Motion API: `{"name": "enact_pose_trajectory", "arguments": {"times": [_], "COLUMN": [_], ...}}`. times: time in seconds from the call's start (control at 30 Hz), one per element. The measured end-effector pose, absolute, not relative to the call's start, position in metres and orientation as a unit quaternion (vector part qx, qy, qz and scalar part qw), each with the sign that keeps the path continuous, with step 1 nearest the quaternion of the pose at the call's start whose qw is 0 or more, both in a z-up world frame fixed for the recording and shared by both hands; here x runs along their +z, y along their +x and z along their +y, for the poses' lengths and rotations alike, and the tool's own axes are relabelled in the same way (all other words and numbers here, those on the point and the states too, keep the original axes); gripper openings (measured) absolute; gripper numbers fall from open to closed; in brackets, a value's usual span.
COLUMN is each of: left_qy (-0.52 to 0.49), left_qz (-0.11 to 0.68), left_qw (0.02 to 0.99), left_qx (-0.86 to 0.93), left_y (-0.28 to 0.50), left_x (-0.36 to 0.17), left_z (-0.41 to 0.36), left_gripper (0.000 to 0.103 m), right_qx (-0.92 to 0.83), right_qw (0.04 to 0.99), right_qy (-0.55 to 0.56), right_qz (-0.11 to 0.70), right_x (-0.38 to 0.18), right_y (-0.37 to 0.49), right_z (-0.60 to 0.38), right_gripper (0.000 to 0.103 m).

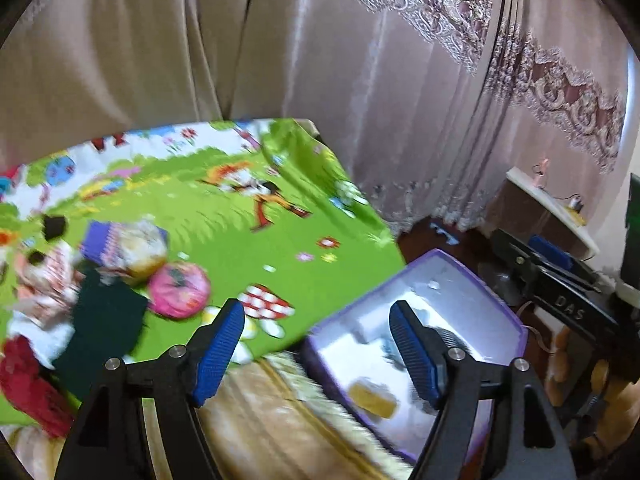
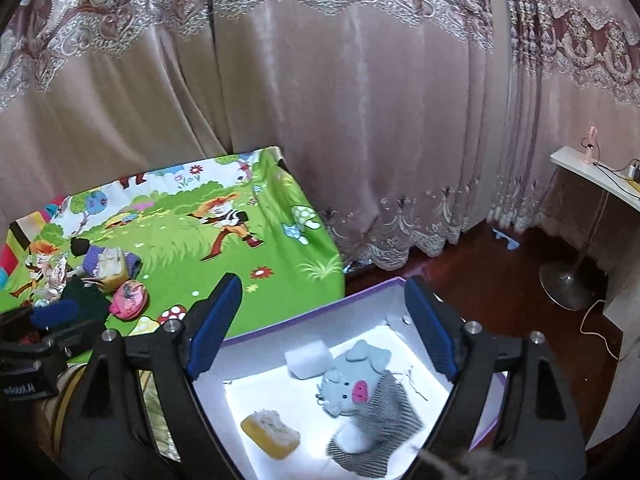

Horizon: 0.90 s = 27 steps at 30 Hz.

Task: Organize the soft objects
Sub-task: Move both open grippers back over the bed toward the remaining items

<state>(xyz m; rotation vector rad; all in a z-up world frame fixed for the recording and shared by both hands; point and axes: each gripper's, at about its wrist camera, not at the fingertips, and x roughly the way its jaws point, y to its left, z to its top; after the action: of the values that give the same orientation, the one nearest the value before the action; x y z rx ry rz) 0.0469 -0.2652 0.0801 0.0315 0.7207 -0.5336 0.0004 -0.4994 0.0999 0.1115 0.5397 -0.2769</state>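
My right gripper (image 2: 324,328) hangs open over a purple box with a white inside (image 2: 360,294); nothing is between its blue pads. In the box lie a grey pig plush (image 2: 360,392), a white foam block (image 2: 308,358) and a yellow sponge (image 2: 272,434). My left gripper (image 1: 320,344) is open and empty above the mat's near edge, left of the box (image 1: 460,280). On the green cartoon mat (image 1: 240,232) a pile remains: a pink round pouch (image 1: 180,288), a yellow sponge on a purple knit (image 1: 132,248), a dark green cloth (image 1: 104,320) and a red cloth (image 1: 28,380).
Pink curtains (image 2: 320,120) hang behind the mat and box. A dark wood floor (image 2: 480,280) runs to the right, with a lamp base (image 2: 568,284), a cable and a white shelf (image 2: 592,172). A beige patterned cover (image 1: 260,420) lies below the mat.
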Motion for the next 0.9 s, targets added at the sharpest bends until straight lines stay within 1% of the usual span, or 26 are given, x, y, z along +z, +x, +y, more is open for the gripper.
{"name": "enact_pose_trajectory", "arguments": {"times": [0.27, 0.43, 0.6, 0.7, 0.9], "left_qy": [0.018, 0.01, -0.005, -0.014, -0.044], "left_qz": [0.352, 0.358, 0.362, 0.362, 0.369], "left_qw": [0.91, 0.914, 0.919, 0.922, 0.922], "left_qx": [-0.221, -0.189, -0.156, -0.137, -0.108], "left_y": [0.066, 0.079, 0.089, 0.094, 0.107], "left_x": [0.085, 0.084, 0.087, 0.087, 0.083], "left_z": [-0.218, -0.181, -0.133, -0.107, -0.067], "left_gripper": [0.076, 0.076, 0.076, 0.076, 0.076], "right_qx": [-0.093, -0.054, -0.028, -0.005, 0.02], "right_qw": [0.944, 0.948, 0.947, 0.942, 0.935], "right_qy": [0.074, 0.055, 0.036, 0.05, 0.045], "right_qz": [0.307, 0.309, 0.318, 0.333, 0.351], "right_x": [0.095, 0.095, 0.092, 0.087, 0.079], "right_y": [0.02, 0.028, 0.041, 0.053, 0.073], "right_z": [-0.475, -0.446, -0.42, -0.41, -0.388], "right_gripper": [0.086, 0.086, 0.086, 0.086, 0.086]}}
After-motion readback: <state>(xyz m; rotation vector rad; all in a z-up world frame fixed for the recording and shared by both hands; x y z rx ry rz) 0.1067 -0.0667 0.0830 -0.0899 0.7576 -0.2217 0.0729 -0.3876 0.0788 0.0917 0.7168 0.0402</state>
